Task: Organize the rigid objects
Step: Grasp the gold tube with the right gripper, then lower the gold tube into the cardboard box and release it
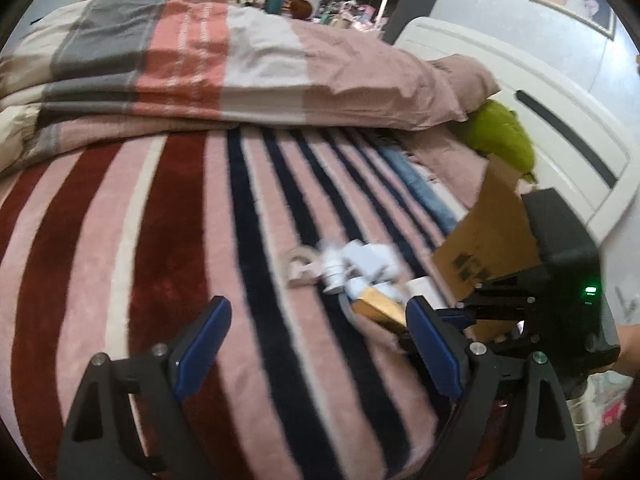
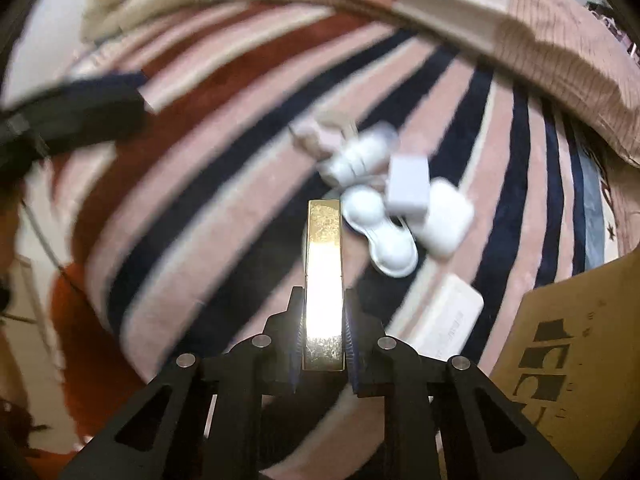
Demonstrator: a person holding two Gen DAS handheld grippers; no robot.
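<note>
Right tool clamped on gold bar above striped bed.

The bed (image 2: 192, 184) carried a cardboard box (image 2: 568, 344) at its right edge. The left tool (image 1: 316, 344) hovered with fingers apart, holding nothing. The right tool (image 2: 323, 336) gripped the gold bar (image 2: 324, 280), raised just beside a blurred cluster of white objects (image 2: 396, 208) mid-bed.

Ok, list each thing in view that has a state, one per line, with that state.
Right tongs: shut on the gold bar.
Gold bar: clamped between the pads, sticking forward above the blanket.
Left tongs: open, nothing between them.
Cardboard box: flap raised, inside hidden.
White items: loose in a pile on the striped blanket.
Flat white case: lying apart beside the box.
</note>
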